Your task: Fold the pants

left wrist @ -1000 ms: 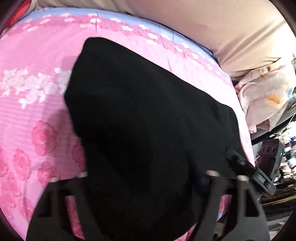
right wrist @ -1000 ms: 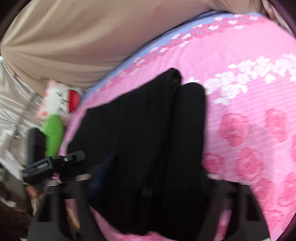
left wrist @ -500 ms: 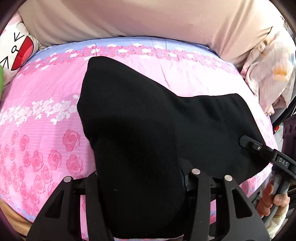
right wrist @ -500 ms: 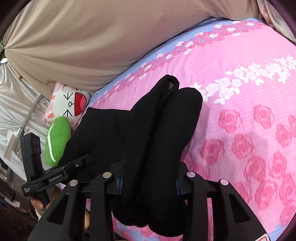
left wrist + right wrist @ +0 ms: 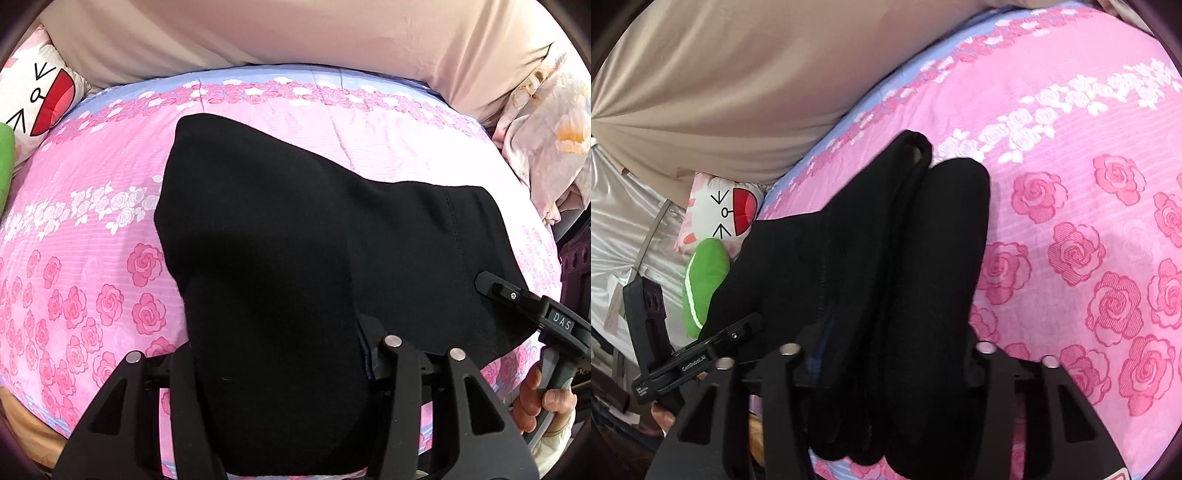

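Black pants [image 5: 295, 240] lie on a pink rose-print bedspread [image 5: 92, 240], partly folded, their near edge lifted. My left gripper [image 5: 277, 354] is shut on a thick bunch of that near edge, and the cloth hides its fingertips. In the right wrist view the pants [image 5: 886, 258] show two rolled leg layers side by side. My right gripper [image 5: 886, 354] holds that bunch between its fingers, its jaws opening slightly while the cloth still fills the gap. Each view shows the other gripper at the pants' side: the right gripper [image 5: 517, 299] and the left gripper [image 5: 731, 336].
A beige curtain [image 5: 295, 33] hangs behind the bed. A white cartoon cushion [image 5: 727, 210] and a green plush [image 5: 701, 280] sit at the bed's left end, and a pale floral pillow [image 5: 546, 140] at its right end. A hand [image 5: 535, 398] grips the right tool's handle.
Both grippers' jaws have narrowed onto the bunched near edge of the pants. The left view has swung and steadied, bringing the cartoon cushion and the bed's far border into sight.
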A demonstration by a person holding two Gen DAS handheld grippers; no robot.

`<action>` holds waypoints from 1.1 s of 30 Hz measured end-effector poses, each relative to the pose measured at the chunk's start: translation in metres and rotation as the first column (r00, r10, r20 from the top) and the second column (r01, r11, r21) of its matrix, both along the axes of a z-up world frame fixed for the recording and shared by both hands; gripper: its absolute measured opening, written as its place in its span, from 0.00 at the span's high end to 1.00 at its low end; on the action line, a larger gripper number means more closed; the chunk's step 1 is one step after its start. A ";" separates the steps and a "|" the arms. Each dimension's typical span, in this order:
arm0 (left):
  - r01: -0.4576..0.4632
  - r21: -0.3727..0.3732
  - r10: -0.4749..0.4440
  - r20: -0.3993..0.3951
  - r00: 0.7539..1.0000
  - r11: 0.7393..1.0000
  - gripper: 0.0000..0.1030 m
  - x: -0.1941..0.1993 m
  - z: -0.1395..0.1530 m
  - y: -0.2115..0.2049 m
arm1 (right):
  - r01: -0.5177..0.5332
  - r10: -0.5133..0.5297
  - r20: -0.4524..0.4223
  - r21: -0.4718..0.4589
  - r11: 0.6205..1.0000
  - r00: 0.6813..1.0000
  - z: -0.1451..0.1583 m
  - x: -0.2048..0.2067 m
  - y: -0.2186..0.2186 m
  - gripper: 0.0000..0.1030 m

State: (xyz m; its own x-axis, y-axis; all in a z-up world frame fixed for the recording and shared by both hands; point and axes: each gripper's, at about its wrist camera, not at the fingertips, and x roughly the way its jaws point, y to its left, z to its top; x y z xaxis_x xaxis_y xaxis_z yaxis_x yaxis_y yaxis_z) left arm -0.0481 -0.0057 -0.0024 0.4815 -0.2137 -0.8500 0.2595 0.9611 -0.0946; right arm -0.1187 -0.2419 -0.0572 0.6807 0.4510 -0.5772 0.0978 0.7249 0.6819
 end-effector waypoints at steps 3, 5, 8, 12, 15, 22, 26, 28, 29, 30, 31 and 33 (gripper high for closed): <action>0.011 0.004 -0.011 0.029 1.000 1.000 0.55 -0.005 0.011 -0.001 | 0.000 0.000 0.035 -0.015 1.000 0.999 0.018 -0.007 0.004 0.64; 0.021 0.005 -0.021 0.052 0.998 1.000 0.57 -0.010 0.021 -0.002 | -0.009 0.010 0.060 -0.025 1.000 0.998 0.031 -0.011 0.007 0.64; 0.030 -0.011 -0.029 0.080 0.996 0.999 0.61 -0.015 0.037 0.002 | -0.025 0.029 0.103 -0.043 0.999 0.994 0.053 -0.017 0.012 0.65; 0.038 -0.039 -0.034 0.113 0.993 0.999 0.62 -0.021 0.057 0.008 | -0.027 0.036 0.147 -0.061 0.998 0.989 0.076 -0.023 0.015 0.65; 0.048 -0.041 -0.041 0.161 0.986 0.998 0.62 -0.028 0.075 0.008 | -0.026 0.041 0.187 -0.083 0.996 0.982 0.093 -0.029 0.018 0.65; 0.074 -0.054 -0.056 0.283 0.957 0.996 0.62 -0.033 0.122 0.009 | -0.007 0.047 0.295 -0.136 0.991 0.954 0.140 -0.034 0.021 0.65; 0.095 -0.051 -0.069 0.375 0.924 0.994 0.62 -0.027 0.156 0.006 | 0.014 0.055 0.380 -0.177 0.984 0.924 0.177 -0.029 0.022 0.65; 0.104 -0.056 -0.070 0.429 0.900 0.993 0.62 -0.019 0.178 0.006 | 0.028 0.059 0.422 -0.196 0.980 0.905 0.197 -0.024 0.021 0.65; 0.110 -0.056 -0.072 0.454 0.888 0.992 0.62 -0.016 0.187 0.006 | 0.035 0.059 0.439 -0.203 0.978 0.896 0.205 -0.022 0.020 0.65; 0.112 -0.056 -0.072 0.479 0.875 0.992 0.62 -0.013 0.196 0.005 | 0.045 0.062 0.466 -0.215 0.976 0.882 0.217 -0.017 0.019 0.65; 0.113 -0.056 -0.070 0.502 0.862 0.992 0.62 -0.009 0.205 0.005 | 0.052 0.068 0.489 -0.228 0.972 0.870 0.227 -0.012 0.017 0.65; 0.122 -0.057 -0.069 0.556 0.828 0.991 0.62 0.004 0.223 0.002 | 0.075 0.071 0.529 -0.249 0.966 0.846 0.246 0.000 0.014 0.65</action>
State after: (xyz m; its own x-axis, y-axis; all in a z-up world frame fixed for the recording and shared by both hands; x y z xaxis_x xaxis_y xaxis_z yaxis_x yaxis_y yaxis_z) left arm -0.0440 -0.0040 0.2203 0.8380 -0.3429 -0.4245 0.3835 0.9235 0.0111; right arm -0.1186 -0.2276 0.1887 0.9145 0.3393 -0.2202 -0.2233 0.8773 0.4247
